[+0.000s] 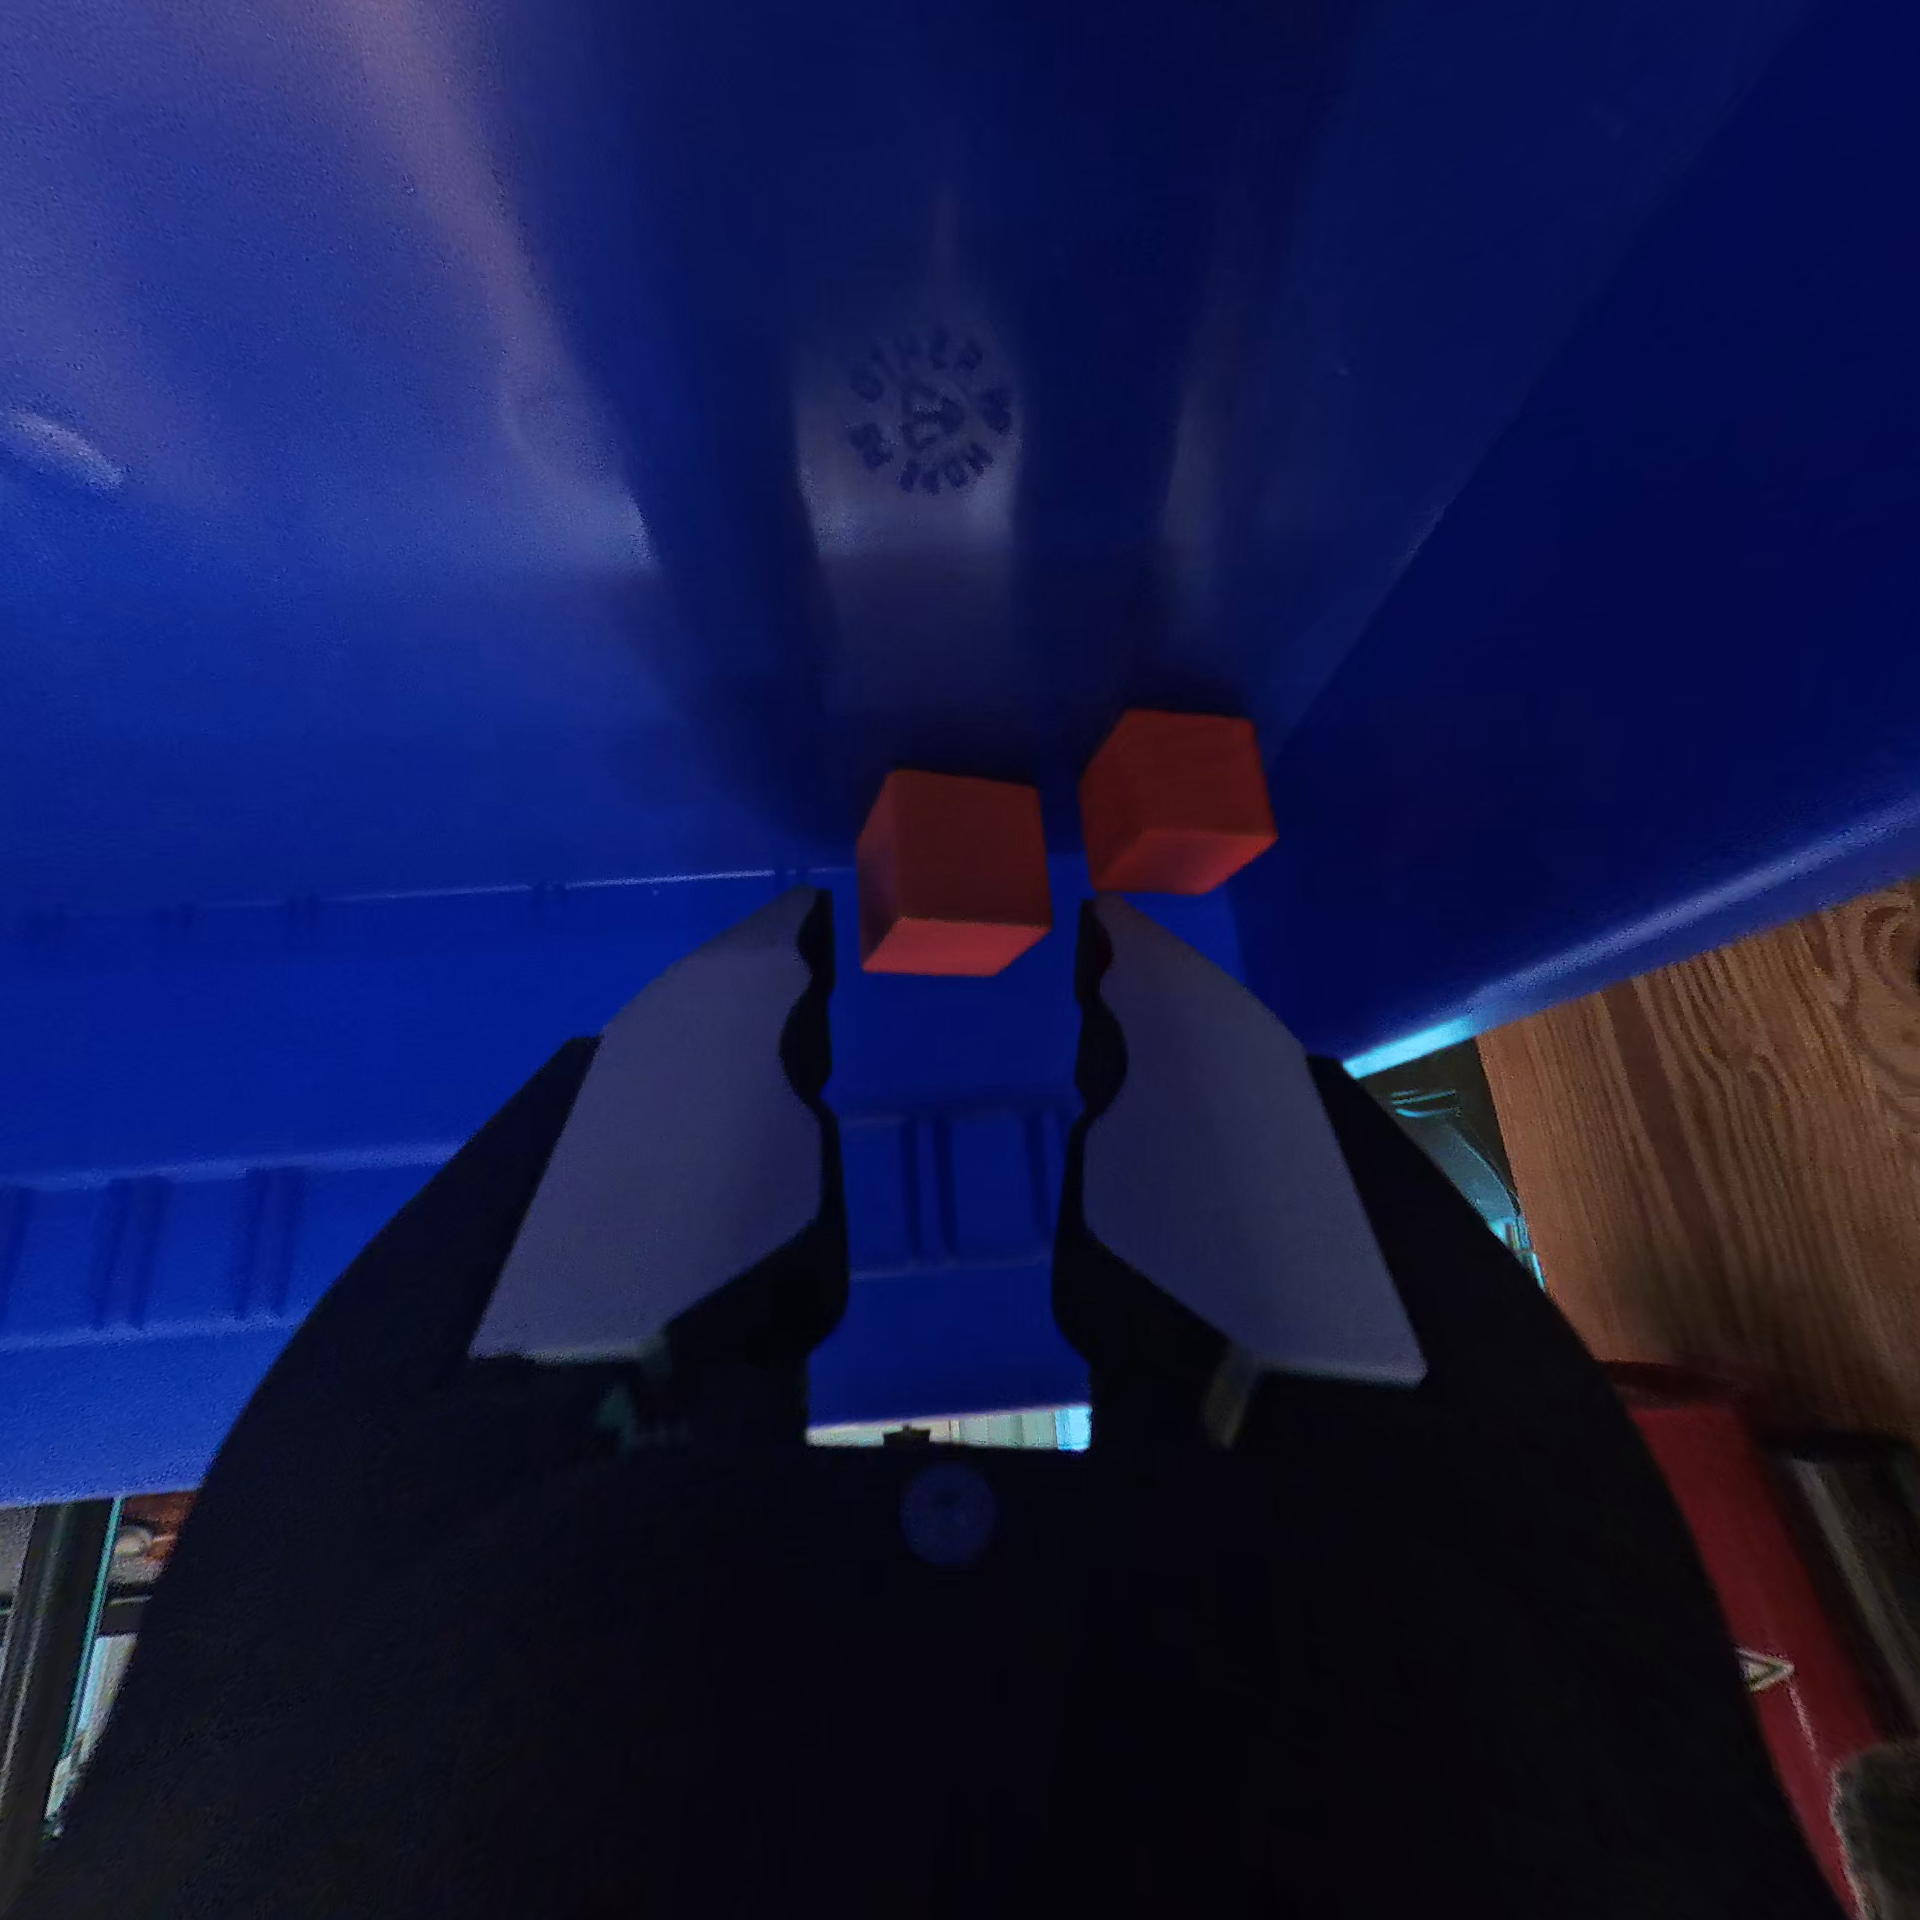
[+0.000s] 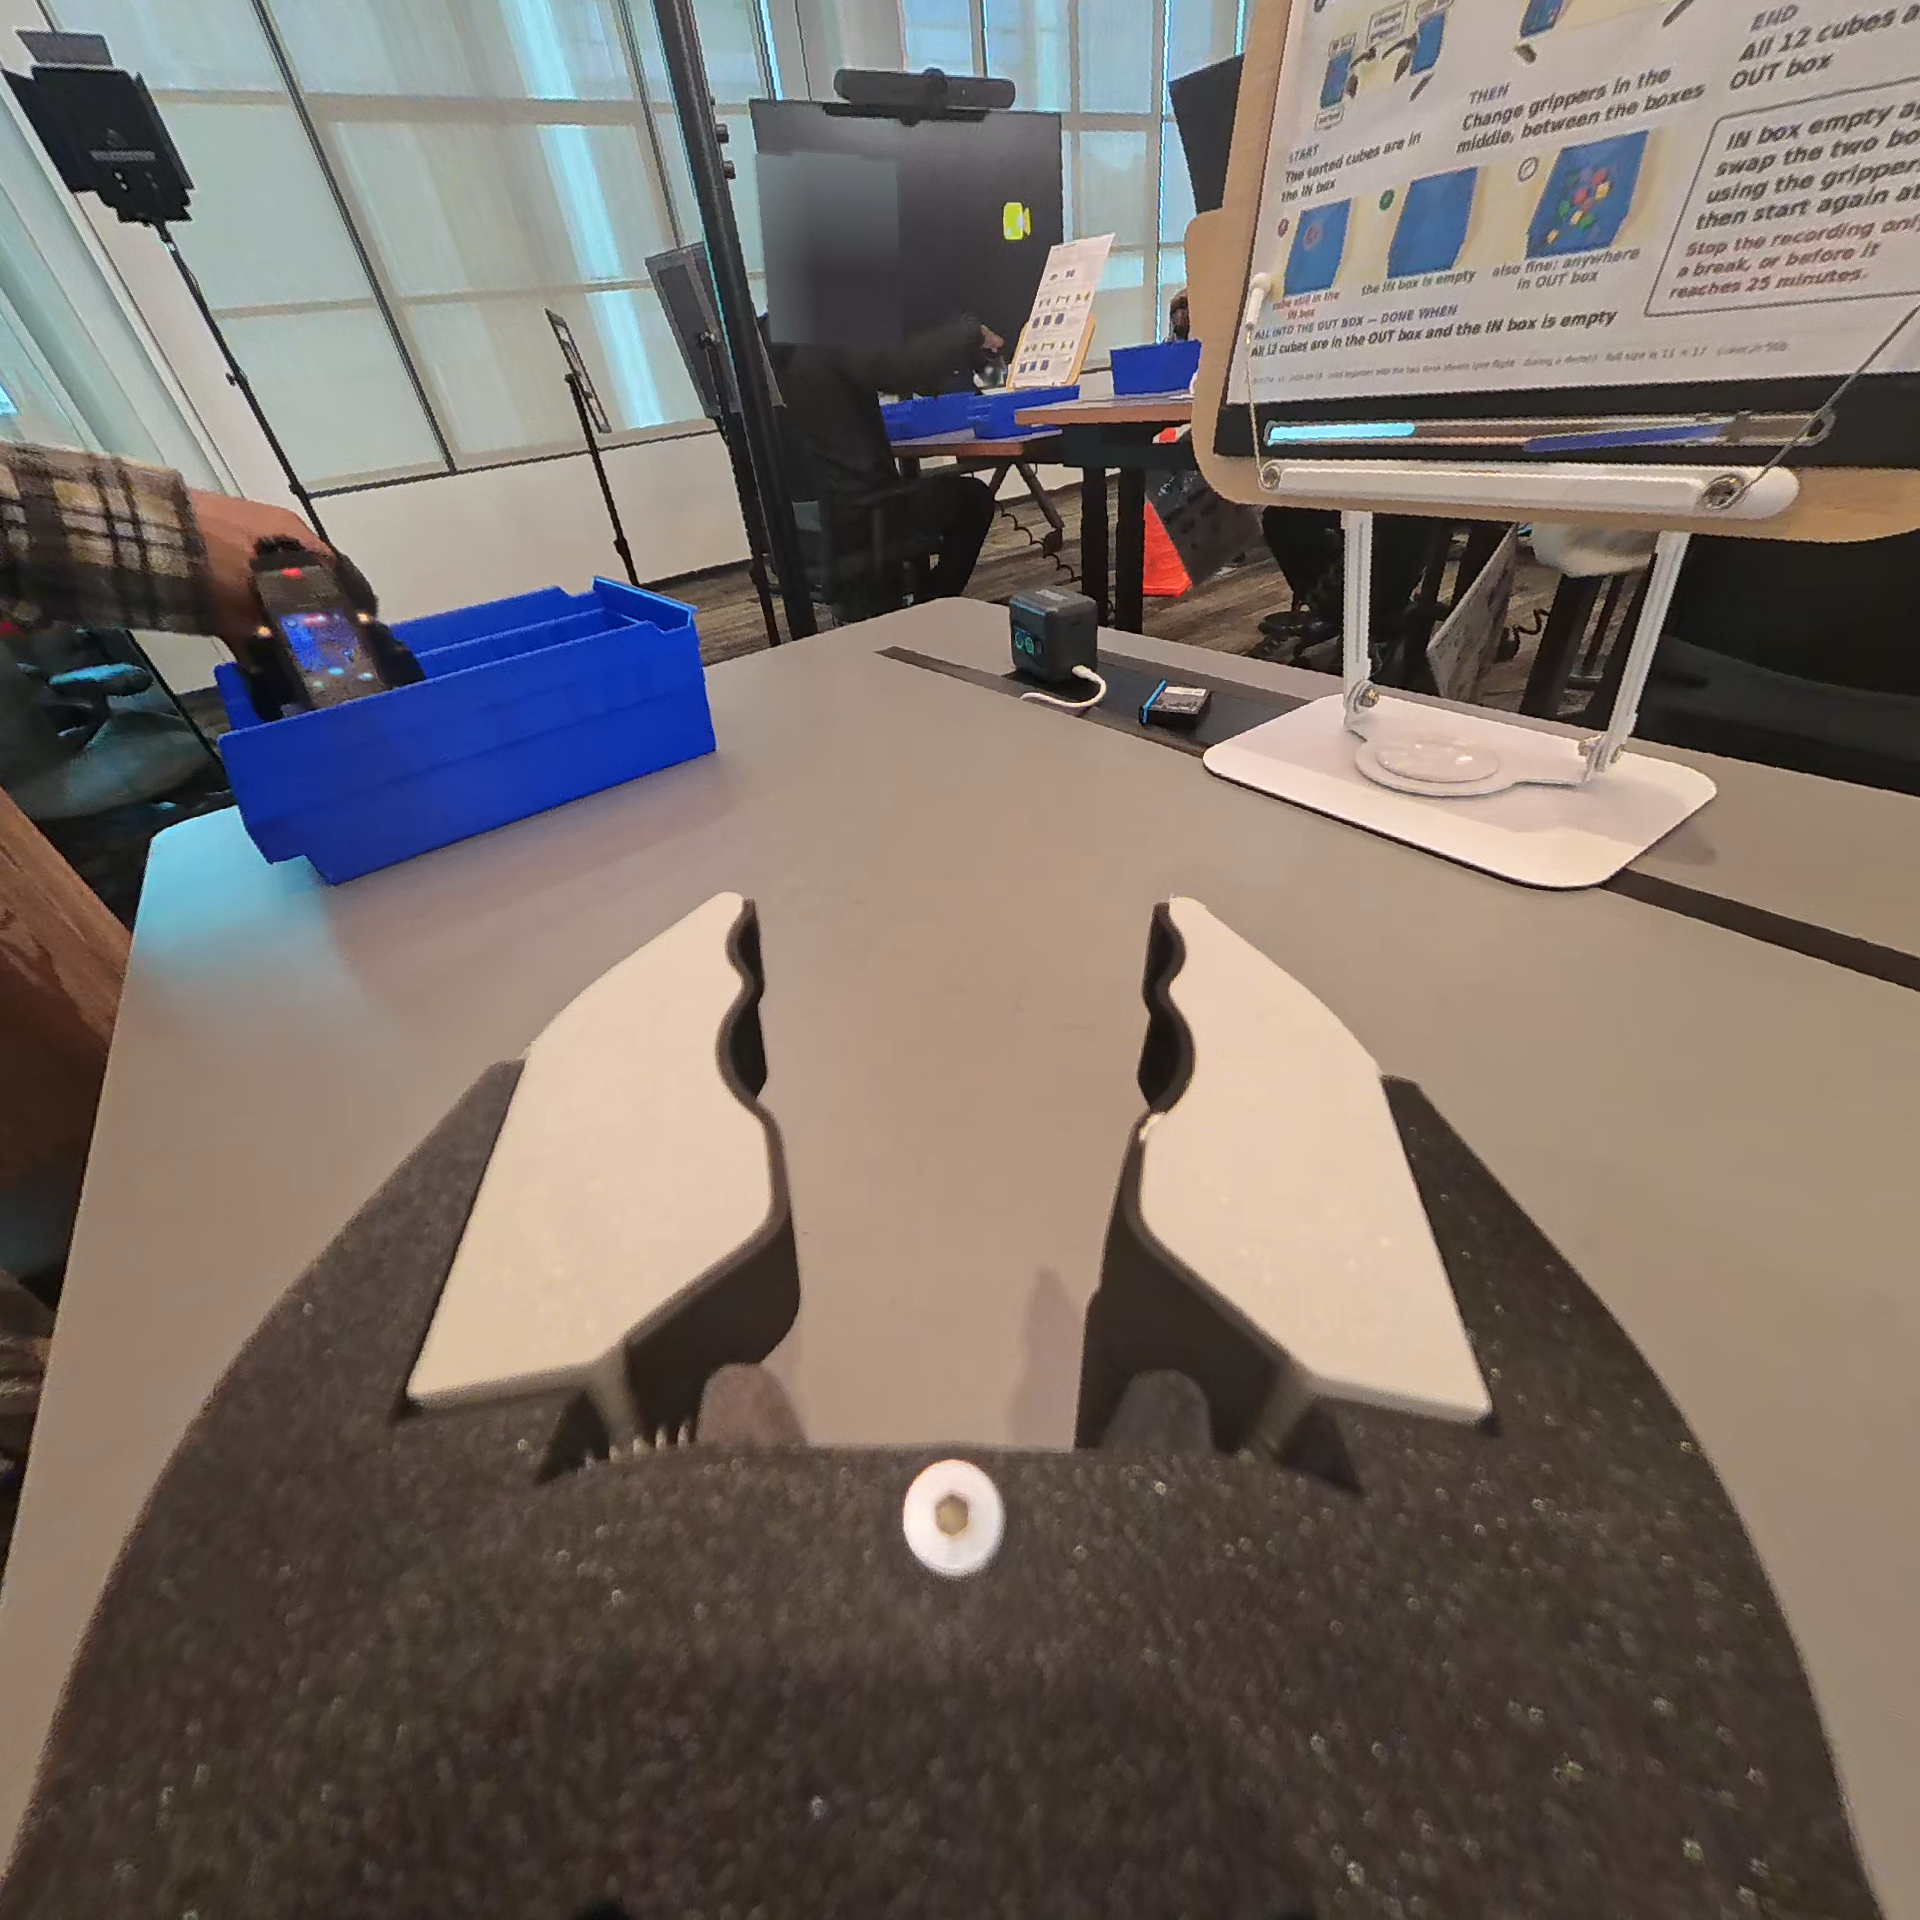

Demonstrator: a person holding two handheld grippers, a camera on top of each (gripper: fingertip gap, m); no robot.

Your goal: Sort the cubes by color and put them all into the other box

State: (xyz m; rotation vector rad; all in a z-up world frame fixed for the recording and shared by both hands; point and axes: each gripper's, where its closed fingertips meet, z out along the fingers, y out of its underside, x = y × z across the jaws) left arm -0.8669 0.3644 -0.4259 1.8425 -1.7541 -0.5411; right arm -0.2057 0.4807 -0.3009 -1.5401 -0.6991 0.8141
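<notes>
In the left wrist view my left gripper (image 1: 954,902) is open inside a blue box (image 1: 416,520). Two red cubes lie on the box floor near its corner. The nearer red cube (image 1: 951,871) sits just past my fingertips, level with the gap between them. The second red cube (image 1: 1174,800) lies to its right by the box wall. In the right wrist view my right gripper (image 2: 956,909) is open and empty above the grey table (image 2: 935,790). The blue box (image 2: 468,717) stands at the table's far left, with the left gripper (image 2: 317,649) and a hand reaching into it.
A white stand (image 2: 1455,790) holding an instruction sheet stands at the far right of the table. A small black device (image 2: 1051,629) with a cable and a small dark block (image 2: 1174,701) lie at the back edge. A wooden surface (image 1: 1714,1143) shows right of the box.
</notes>
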